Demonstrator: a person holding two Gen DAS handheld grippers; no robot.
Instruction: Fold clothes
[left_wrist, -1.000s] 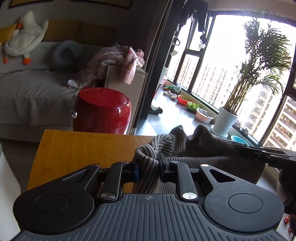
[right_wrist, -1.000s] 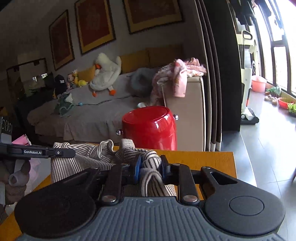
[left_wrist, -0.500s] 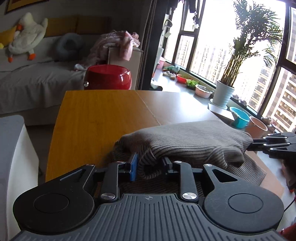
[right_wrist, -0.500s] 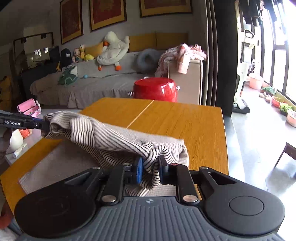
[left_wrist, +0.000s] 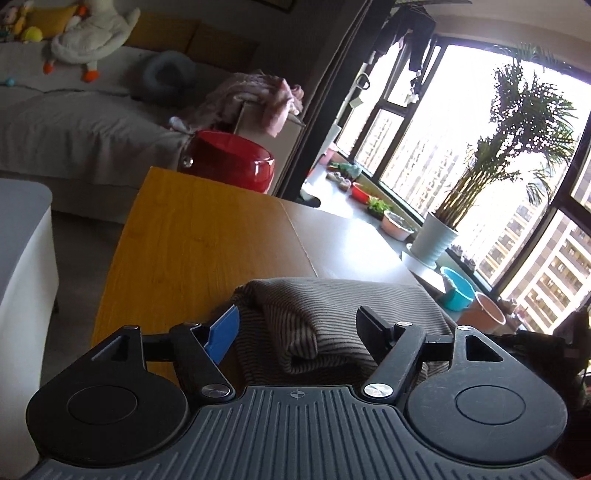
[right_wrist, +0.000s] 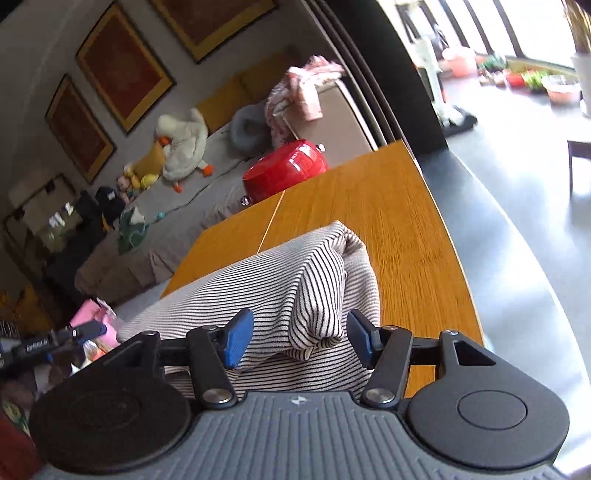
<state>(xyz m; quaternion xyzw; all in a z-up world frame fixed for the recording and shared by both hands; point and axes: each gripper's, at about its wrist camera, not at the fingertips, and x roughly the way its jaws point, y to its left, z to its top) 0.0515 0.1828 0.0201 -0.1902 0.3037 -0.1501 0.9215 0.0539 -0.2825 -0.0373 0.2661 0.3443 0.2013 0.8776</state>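
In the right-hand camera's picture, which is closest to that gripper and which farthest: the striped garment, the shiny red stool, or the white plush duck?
1. Striped black-and-white garment, lying on the wooden table between the open jaws of the right gripper.
2. Shiny red stool, just past the table's far edge.
3. White plush duck, farther back on the grey sofa, to the left.

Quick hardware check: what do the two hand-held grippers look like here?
Both match. The left hand-held gripper and right hand-held gripper have black linkage fingers with silver pivot screws, blue pads, two round black discs and a ribbed grey body with a small crosshair mark. No cables or sleeves visible.
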